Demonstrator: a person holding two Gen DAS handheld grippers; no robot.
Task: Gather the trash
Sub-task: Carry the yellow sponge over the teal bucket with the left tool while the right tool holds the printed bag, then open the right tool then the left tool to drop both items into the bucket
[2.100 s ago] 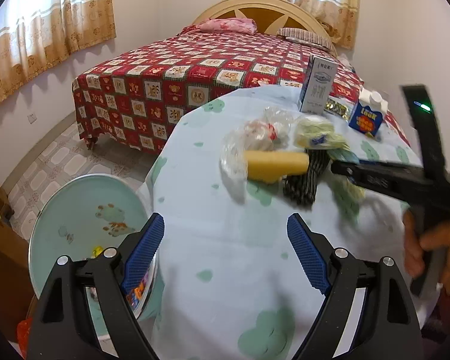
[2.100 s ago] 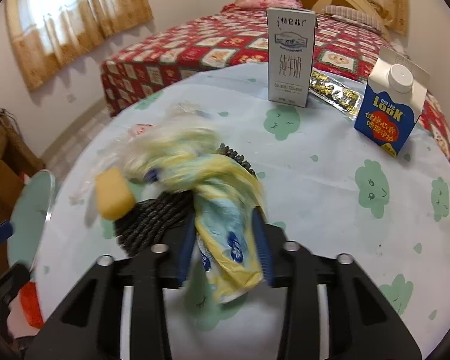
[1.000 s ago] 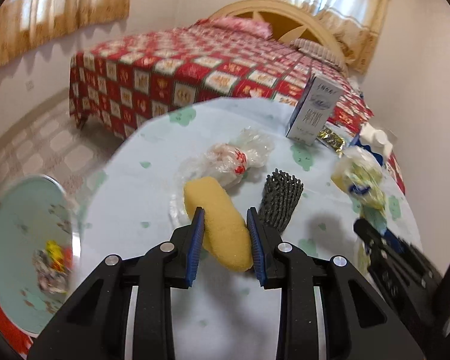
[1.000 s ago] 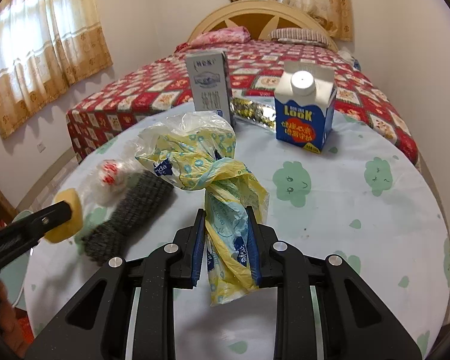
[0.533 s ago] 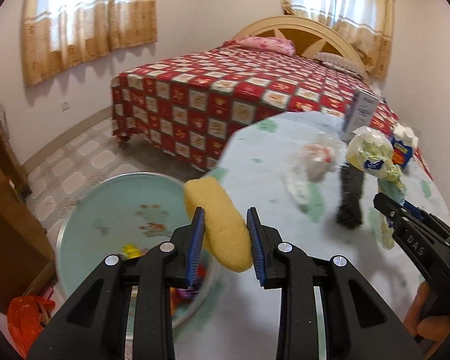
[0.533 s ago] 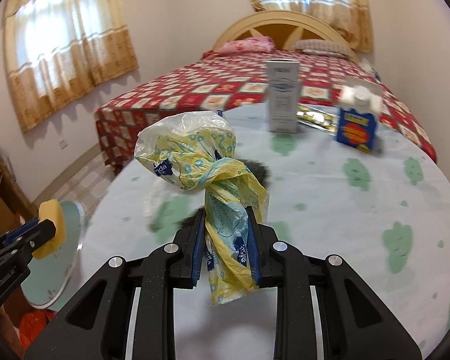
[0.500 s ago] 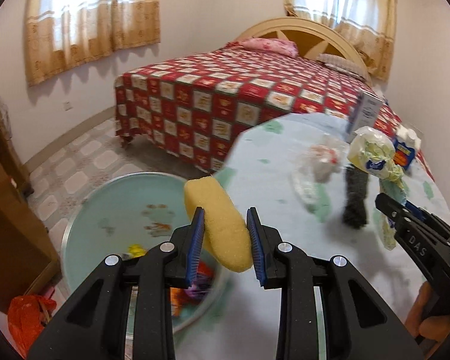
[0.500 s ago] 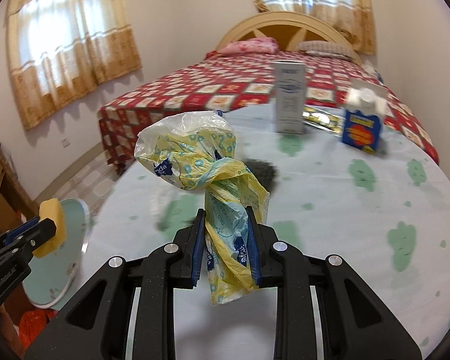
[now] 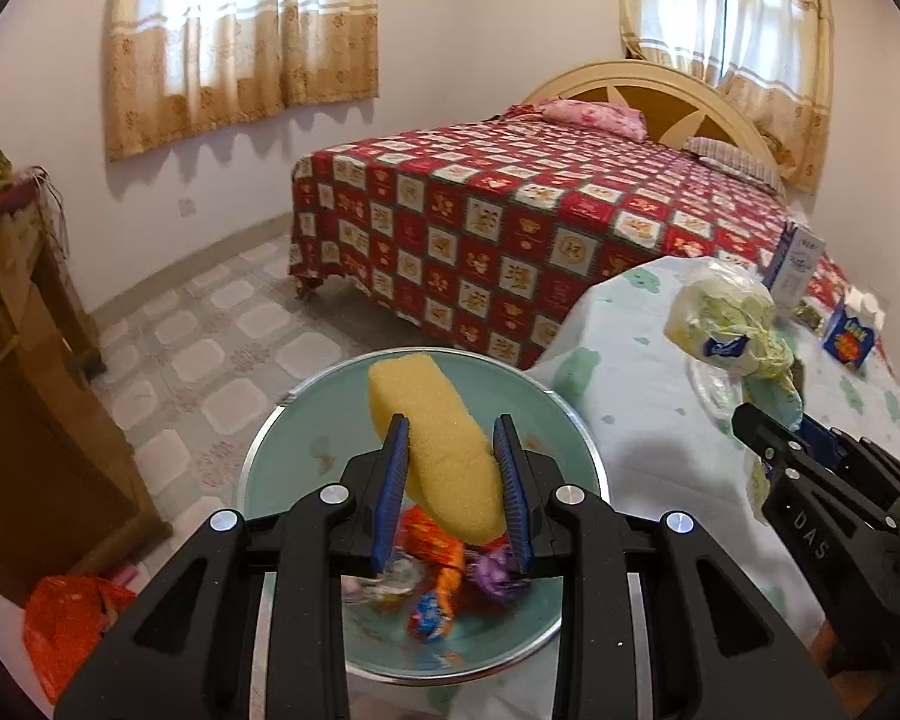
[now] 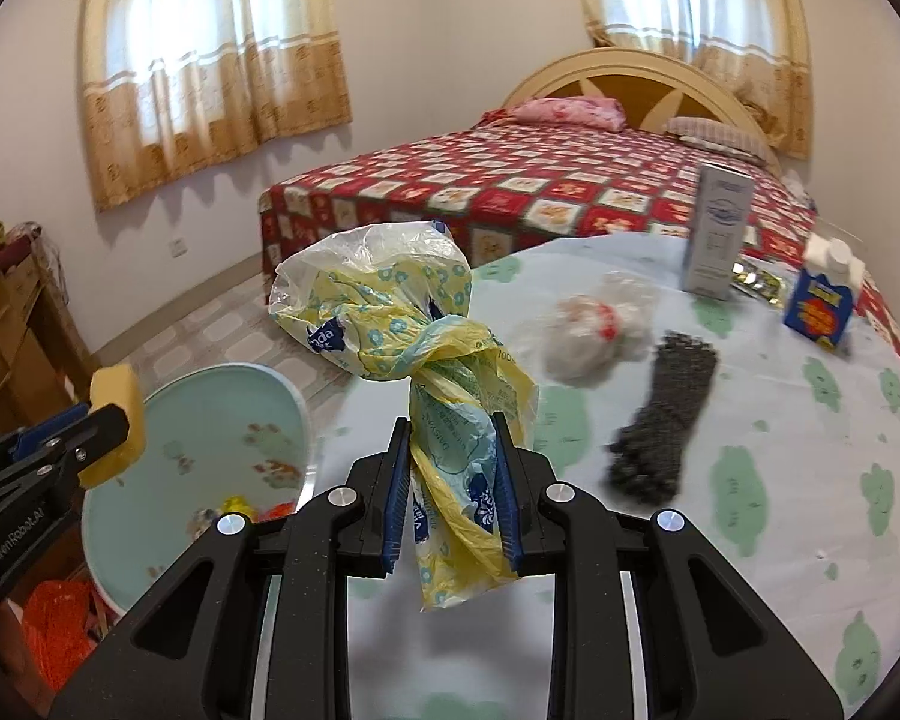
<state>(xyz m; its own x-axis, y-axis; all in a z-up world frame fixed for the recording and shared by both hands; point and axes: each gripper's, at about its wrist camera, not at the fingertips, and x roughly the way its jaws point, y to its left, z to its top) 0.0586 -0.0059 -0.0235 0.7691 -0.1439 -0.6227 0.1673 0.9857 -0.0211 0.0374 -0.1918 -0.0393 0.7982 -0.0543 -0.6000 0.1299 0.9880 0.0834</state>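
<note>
Porous matt yellow foam sponge (image 9: 444,456) between blue ribbed pads (image 9: 395,492) of matt black plastic left gripper (image 9: 453,501). Below it, glossy pale basin (image 9: 270,456), metal-rimmed. Crinkled glossy plastic bag (image 10: 414,372) in right gripper (image 10: 453,501); beyond, printed cloth table cover (image 10: 768,468).

Yellow sponge (image 9: 444,450) held over basin (image 9: 282,420); knotted yellow bag (image 10: 414,348) held above table.

Bright daylight through curtained windows (image 10: 210,60), slightly blown out. Soft shadows under curtains. Heavy fisheye bending, dark corners. Motion blur on desk (image 10: 750,480) clutter and basin (image 9: 306,438) contents.
</note>
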